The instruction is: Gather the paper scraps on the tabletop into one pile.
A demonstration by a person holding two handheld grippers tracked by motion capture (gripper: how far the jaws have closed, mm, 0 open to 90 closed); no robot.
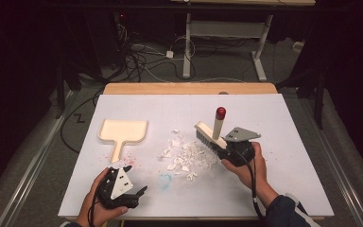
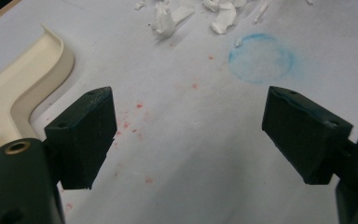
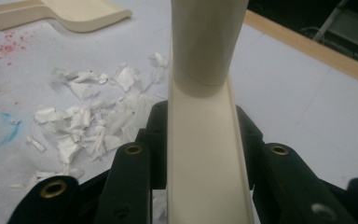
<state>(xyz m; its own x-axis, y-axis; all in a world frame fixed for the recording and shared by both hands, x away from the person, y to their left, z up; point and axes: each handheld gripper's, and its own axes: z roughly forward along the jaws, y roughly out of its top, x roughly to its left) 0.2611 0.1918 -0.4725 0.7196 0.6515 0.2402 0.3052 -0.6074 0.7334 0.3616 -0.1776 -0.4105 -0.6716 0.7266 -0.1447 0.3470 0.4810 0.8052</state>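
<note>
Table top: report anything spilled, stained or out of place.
Torn white paper scraps lie scattered mid-table, just left of the brush held in the right gripper. Red specks dot the sheet near the dustpan handle, and a smudged blue ring marks the surface below the scraps.

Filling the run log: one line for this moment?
left gripper: open, idle near dustpan | right gripper: shut on brush | brush at paper scraps | scraps not in dustpan

brush (image 1: 211, 134): cream, red tip | dustpan (image 1: 123, 131): cream | paper scraps (image 1: 187, 156): white | table (image 1: 288, 142): white, blue ring, red specks | grippers: black
</note>
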